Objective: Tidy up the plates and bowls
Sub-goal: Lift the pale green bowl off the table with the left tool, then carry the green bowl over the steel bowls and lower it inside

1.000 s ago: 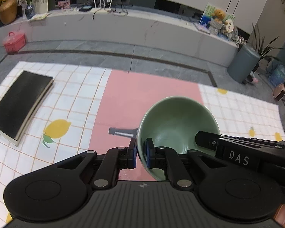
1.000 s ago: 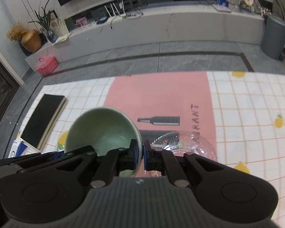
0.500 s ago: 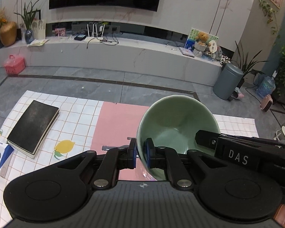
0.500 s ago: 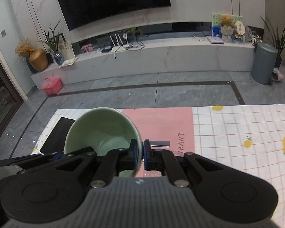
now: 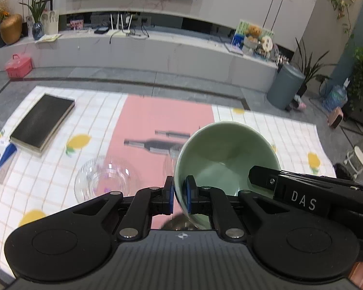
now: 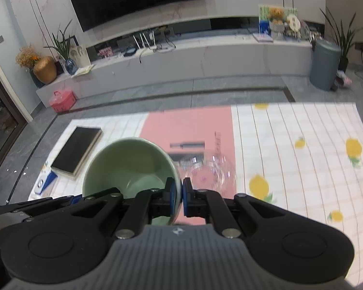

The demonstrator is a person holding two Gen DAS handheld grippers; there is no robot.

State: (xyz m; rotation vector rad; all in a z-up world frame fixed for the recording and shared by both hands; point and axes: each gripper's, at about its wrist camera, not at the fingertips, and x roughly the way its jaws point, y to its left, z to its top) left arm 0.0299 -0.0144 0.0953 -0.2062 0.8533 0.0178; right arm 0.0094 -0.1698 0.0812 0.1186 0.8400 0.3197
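**Green bowl lifted clear, glassware back in sight**

I have both claws clenched on the green bowl [image 5: 226, 159]: the left gripper [image 5: 179, 197] pinches its left rim, the right gripper [image 6: 178, 199] its right rim. Compared with a second ago, the bowl rides higher above the pink mat [image 5: 142, 120], tilted mouth-forward. A clear glass bowl [image 5: 104, 181] now shows just left of the mat. I judge the carry under way, set-down pending.
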